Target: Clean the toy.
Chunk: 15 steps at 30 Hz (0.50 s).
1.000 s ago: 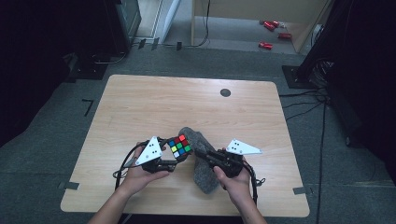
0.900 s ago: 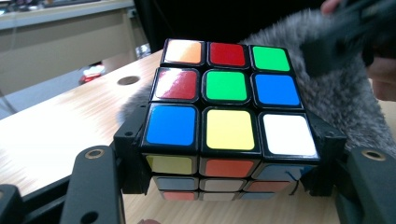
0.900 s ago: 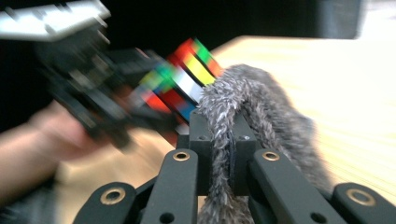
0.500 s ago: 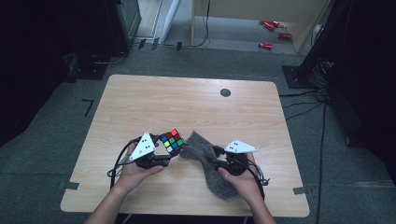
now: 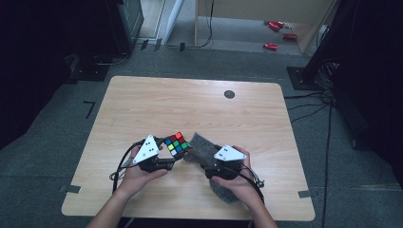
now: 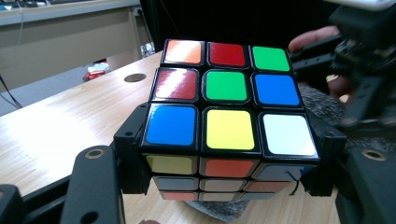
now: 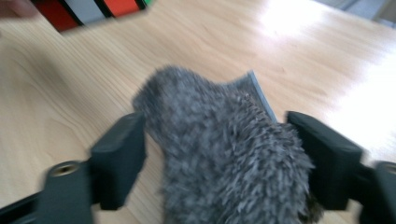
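Observation:
My left gripper (image 5: 174, 153) is shut on a Rubik's cube (image 5: 176, 143) and holds it just above the wooden table (image 5: 142, 109), near the front. In the left gripper view the cube (image 6: 224, 116) sits clamped between both black pads (image 6: 133, 154). Its top shows mixed coloured stickers. To its right a fuzzy grey cloth (image 5: 202, 145) lies on the table between the jaws of my right gripper (image 5: 203, 156). Those jaws have just been opening. In the right gripper view the cloth (image 7: 229, 154) bunches between the spread pads (image 7: 119, 158), with the cube's corner (image 7: 93, 11) at the upper left.
A small black round grommet (image 5: 229, 94) sits in the tabletop at the far right. Cables trail from both grippers over the table's front edge. Red objects (image 5: 270, 46) lie on the floor beyond the table, and dark equipment stands on both sides.
The right gripper has come down with the grey cloth, which was raised beside the cube and now rests on the table. Its jaws have spread apart. The left gripper and cube have hardly moved.

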{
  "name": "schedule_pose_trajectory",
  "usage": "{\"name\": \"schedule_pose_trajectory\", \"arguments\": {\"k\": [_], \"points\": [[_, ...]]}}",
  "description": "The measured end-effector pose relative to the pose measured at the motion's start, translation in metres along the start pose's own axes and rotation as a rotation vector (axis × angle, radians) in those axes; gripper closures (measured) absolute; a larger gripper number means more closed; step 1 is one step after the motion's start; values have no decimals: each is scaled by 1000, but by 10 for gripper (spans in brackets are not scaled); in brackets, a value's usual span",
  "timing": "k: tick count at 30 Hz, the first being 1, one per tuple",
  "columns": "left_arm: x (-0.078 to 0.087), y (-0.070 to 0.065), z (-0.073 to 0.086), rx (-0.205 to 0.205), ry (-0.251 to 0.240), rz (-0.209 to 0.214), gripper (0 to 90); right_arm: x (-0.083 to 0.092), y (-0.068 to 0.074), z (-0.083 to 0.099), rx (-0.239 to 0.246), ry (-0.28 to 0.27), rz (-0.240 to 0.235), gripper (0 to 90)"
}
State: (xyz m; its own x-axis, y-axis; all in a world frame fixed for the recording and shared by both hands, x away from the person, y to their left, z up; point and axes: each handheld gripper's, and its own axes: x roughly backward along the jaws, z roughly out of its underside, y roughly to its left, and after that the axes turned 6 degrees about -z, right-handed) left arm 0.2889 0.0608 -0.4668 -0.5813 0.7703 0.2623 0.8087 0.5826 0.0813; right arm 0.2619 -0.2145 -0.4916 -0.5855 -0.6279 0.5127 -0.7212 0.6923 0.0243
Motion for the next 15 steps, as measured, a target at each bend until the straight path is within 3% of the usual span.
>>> {"name": "schedule_pose_trajectory", "arguments": {"k": [3, 7, 9, 12, 13, 15], "points": [[-1, -1, 0, 1, 5, 5, 350, -4, -1, 5, 6, 30, 46, 514], [0, -1, -1, 34, -9, 21, 350, -3, -8, 9, -41, 81, -1, 740], [1, 1, -2, 64, -20, 35, 350, -1, -10, 9, -58, 66, -46, 780], [1, 2, -4, 124, -38, 64, 350, 8, -10, 4, -82, -31, -108, 794], [1, 2, -4, 140, -43, 74, 350, 13, -7, 0, -76, -95, -138, 795], [0, 1, -5, 165, -54, 97, 350, 19, -2, -6, -57, -171, -162, 794]]}}
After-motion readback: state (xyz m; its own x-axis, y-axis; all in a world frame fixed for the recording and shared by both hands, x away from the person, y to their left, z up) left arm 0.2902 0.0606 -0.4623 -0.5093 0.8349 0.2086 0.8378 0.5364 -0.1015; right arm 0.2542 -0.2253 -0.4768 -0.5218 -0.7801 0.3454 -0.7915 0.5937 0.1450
